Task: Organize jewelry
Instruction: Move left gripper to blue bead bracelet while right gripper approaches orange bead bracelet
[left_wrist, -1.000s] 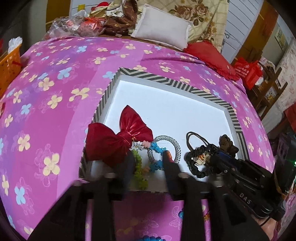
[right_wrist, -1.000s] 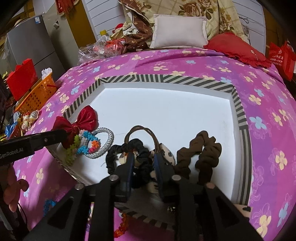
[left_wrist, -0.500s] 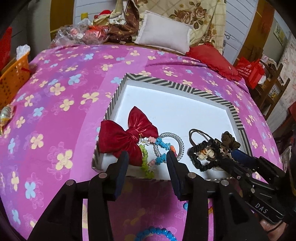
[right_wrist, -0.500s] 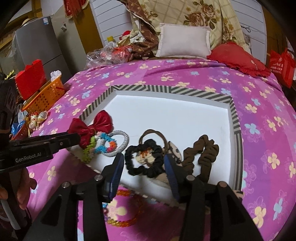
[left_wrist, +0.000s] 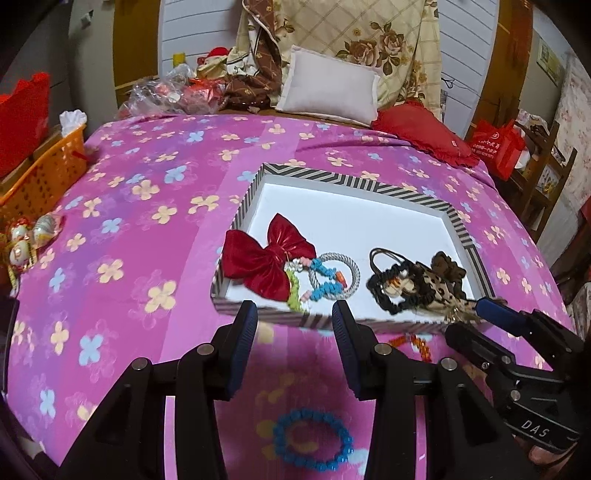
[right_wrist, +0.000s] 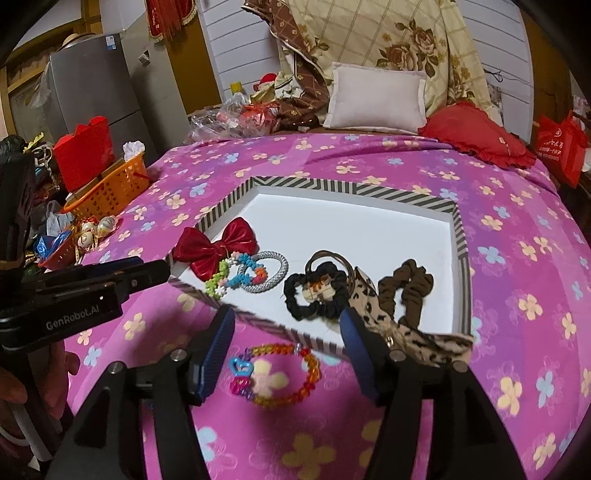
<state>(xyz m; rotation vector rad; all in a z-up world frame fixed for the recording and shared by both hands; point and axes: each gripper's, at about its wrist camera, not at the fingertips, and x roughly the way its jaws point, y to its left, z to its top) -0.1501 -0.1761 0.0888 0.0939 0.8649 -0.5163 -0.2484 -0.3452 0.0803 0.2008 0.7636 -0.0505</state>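
Where legible: left tongs (right_wrist: 155, 273) "GenRobot.AI" — right tongs (left_wrist: 495, 314) "DAS".

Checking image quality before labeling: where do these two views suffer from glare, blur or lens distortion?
Left wrist view: the tray floor is blown out white, its near rim is motion-smeared, and the blue bead bracelet looks soft. Right wrist view: the same washed-out floor, the multicolored bead bracelet slightly blurred. Both: fisheye bulges the bedspread, with dark corners.
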